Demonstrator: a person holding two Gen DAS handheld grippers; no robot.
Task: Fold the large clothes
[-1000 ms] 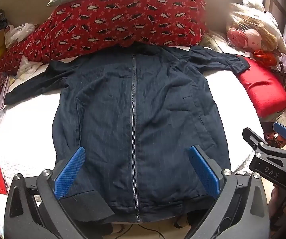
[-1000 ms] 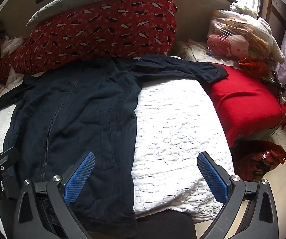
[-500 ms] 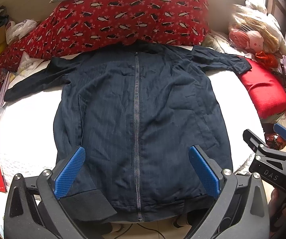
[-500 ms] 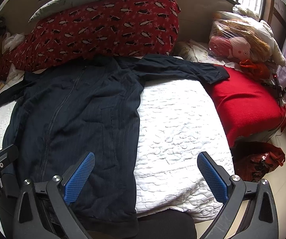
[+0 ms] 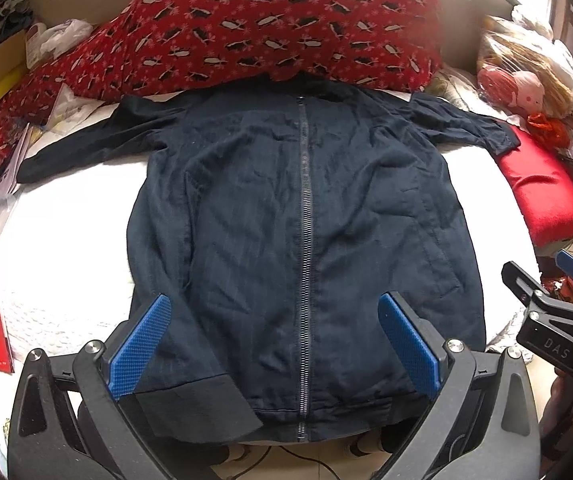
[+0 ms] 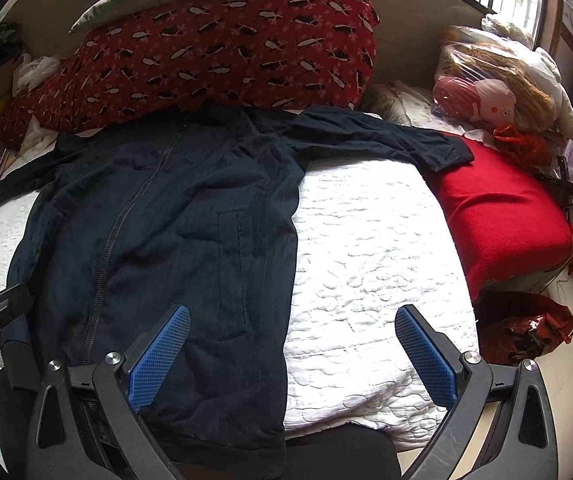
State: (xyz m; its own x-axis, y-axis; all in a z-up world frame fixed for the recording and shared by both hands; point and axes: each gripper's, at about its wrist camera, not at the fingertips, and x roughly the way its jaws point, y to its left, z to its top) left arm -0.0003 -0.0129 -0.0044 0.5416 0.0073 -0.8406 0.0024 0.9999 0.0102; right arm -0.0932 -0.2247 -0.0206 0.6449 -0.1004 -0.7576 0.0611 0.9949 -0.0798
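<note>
A dark navy zip-front jacket (image 5: pixel 302 216) lies flat on the white quilted bed (image 5: pixel 58 256), zipper closed, sleeves spread to both sides, hem at the near edge. My left gripper (image 5: pixel 274 344) hangs open above the hem, its blue pads (image 5: pixel 142 344) wide apart on either side of the zipper. In the right wrist view the jacket (image 6: pixel 158 232) fills the left half, its right sleeve (image 6: pixel 386 140) reaching toward a red cushion. My right gripper (image 6: pixel 294 356) is open over the jacket's right edge and bare quilt (image 6: pixel 370 256), holding nothing.
A red patterned pillow (image 5: pixel 270 28) lies behind the collar. A red cushion (image 6: pixel 506 216) sits at the bed's right side, with bagged plush toys (image 6: pixel 498 80) behind it. A red bag (image 6: pixel 526 328) rests on the floor at the right. Papers and boxes (image 5: pixel 2 68) clutter the left.
Both wrist views have drifted slightly, so the jacket sits a little lower and nearer in frame. The jacket has not moved and both grippers stay open.
</note>
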